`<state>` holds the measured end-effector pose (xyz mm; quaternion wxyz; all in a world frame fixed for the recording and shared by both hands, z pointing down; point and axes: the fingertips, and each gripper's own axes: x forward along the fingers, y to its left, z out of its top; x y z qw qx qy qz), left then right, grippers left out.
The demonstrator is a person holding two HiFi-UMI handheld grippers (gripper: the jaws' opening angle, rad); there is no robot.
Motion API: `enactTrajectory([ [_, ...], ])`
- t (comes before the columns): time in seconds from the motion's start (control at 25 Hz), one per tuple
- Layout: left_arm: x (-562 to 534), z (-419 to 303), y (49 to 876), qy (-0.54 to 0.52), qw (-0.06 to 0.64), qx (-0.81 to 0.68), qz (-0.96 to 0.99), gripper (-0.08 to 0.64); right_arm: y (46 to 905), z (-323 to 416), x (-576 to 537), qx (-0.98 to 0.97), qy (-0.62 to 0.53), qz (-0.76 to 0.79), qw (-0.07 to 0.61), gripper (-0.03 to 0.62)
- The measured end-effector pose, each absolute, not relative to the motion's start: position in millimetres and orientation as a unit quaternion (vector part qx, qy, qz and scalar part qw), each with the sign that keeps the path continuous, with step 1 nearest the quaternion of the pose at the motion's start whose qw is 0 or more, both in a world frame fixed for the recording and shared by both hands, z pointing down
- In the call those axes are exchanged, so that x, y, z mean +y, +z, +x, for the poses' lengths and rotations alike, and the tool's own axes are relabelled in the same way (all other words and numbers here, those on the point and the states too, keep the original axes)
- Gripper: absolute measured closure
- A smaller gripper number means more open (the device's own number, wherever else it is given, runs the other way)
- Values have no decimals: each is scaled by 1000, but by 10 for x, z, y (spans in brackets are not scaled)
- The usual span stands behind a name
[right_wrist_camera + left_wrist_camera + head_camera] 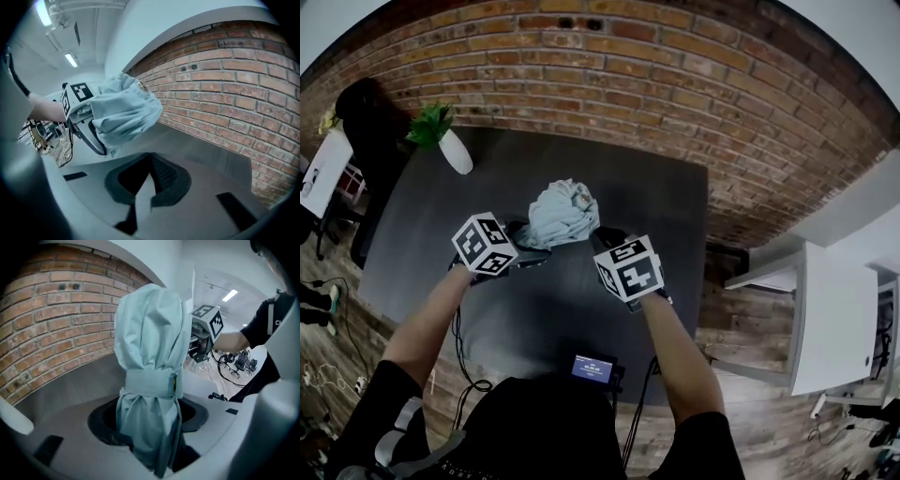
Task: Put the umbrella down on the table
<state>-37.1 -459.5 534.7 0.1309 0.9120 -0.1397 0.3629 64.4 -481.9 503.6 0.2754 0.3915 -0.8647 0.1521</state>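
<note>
A folded light-blue umbrella (562,214), bound by a strap of the same cloth, hangs in the air over the dark table (581,309). My left gripper (534,247) is shut on its lower end. In the left gripper view the umbrella (150,357) rises straight out of the left gripper (150,427). My right gripper (602,236) is just right of the umbrella, with its jaws shut and nothing in them. The right gripper view shows that gripper (150,164) with its pads together, and the umbrella (124,112) up to the left in the left gripper (82,112).
A green plant in a white vase (450,141) stands at the table's far left corner. A small device with a lit screen (592,368) sits at the near edge. A brick wall (675,84) runs behind the table, and a white desk (834,309) stands to the right.
</note>
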Motion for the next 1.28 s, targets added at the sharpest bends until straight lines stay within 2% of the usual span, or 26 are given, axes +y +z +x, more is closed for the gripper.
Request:
enactTrajectory([
  [0.24,-5076,-335,5845,444,138,-103,880,307,5561,759,-5177,-833,198,409,315,581],
  [0.56,-5678,-285,6492,503,147,-100,846,307,6105,797,-5536,-809,262,419,319,581],
  [1.28,-6184,-88,7111,510,168,-110,836,299,6754,737,-5984,-794,319,405,321,581],
])
